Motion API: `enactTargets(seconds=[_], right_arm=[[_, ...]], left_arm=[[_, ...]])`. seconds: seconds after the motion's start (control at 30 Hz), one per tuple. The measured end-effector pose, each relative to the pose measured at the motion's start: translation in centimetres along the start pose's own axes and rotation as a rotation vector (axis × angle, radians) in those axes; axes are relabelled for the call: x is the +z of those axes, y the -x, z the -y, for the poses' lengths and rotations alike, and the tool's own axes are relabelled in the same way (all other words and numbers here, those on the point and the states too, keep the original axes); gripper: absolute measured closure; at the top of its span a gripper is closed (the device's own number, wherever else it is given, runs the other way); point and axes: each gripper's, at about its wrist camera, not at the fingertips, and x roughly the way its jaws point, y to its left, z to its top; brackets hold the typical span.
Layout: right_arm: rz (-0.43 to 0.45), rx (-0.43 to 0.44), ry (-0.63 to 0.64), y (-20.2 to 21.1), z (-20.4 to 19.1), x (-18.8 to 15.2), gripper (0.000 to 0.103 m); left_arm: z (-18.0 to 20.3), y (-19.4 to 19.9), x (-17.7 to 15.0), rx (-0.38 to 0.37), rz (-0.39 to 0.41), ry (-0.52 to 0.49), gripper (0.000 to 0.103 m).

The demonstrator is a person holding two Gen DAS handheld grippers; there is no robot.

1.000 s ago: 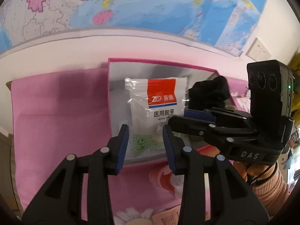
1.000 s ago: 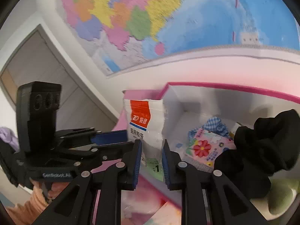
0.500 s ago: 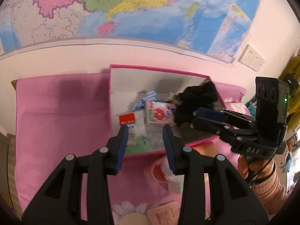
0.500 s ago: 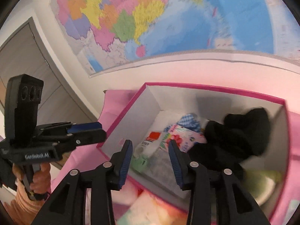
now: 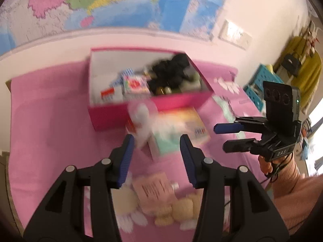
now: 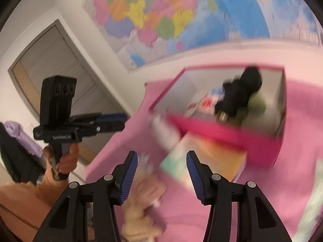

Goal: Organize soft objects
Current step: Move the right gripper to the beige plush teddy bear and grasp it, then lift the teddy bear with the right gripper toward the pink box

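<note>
**Left claw**: jaws spread wide, nothing between the pads. Hangs above the pink cloth of the worktop.

**Right claw**: jaws likewise wide apart, empty. In the left view it hangs off to the right of the left claw, well apart from it.

**Pink box**: open-topped, ahead of both claws and beyond the loose items. Already holds a black fabric bundle, a floral packet, a pouch with a red label and a scrap of blue checked cloth. Other contents too blurred to name.

**Flat pastel pack**: lies on the cloth just ahead of the left claw, between it and the near wall of the box. A white fluffy item rests against its left edge, touching the box front; motion blur hides what it is.

**Pink label packet**: directly beneath the left claw, near side.

**Beige plush toy**: beside that packet, nearest the camera; in the right view it sits under the left finger of the right claw.

**Step in hand (judged):** between placements. Both claws are empty and back from the box, with loose soft goods to be collected.

**Next move (judged):** lower one claw over a loose item, the plush or the white fluffy piece being closest, and close gently on its bulk. Soft goods will compress and may slip, so a deep central bite is wanted before carrying to the free floor of the box.
</note>
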Motion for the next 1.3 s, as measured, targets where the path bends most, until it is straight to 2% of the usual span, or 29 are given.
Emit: enactTargets(seconds=[0.23, 0.4, 0.67, 0.77, 0.83, 0.9, 0.97, 1.17, 1.3], right_arm=[[-0.165, 0.056, -0.046, -2.1, -1.2, -6.2, 0.051], [-0.251, 0.063, -0.092, -3.3, -1.9, -9.8, 0.050], [-0.281, 0.057, -0.131, -4.7, -3.6, -11.6, 0.036], [-0.270, 0.038, -0.134, -5.3, -3.7, -11.4, 0.035], [-0.264, 0.025, -0.146, -5.6, -3.3, -11.5, 0.039], [-0.262, 0.002, -0.147, -5.8, -2.9, -11.4, 0.057], [-0.248, 0.011, -0.155, -5.7, -2.5, -11.3, 0.067], [-0.195, -0.040, -0.129, -4.0, -1.5, -10.7, 0.074], [-0.167, -0.063, -0.134, -2.7, -0.5, -10.5, 0.075]], left_arm=[[2.3, -1.5, -5.4, 0.008, -0.099, -0.045, 0.054], [2.9, -2.7, -7.4, -0.003, -0.160, -0.045, 0.054], [3.1, -4.1, -8.8, 0.002, -0.194, -0.027, 0.054], [3.2, -4.5, -9.2, -0.005, -0.203, -0.022, 0.054], [3.2, -4.6, -9.3, -0.008, -0.208, -0.017, 0.054], [3.2, -4.9, -9.4, -0.011, -0.212, -0.012, 0.054], [3.5, -5.0, -9.6, -0.011, -0.215, -0.013, 0.054], [4.7, -5.5, -9.7, -0.010, -0.220, -0.046, 0.054], [5.4, -6.1, -9.7, -0.012, -0.230, -0.071, 0.054]])
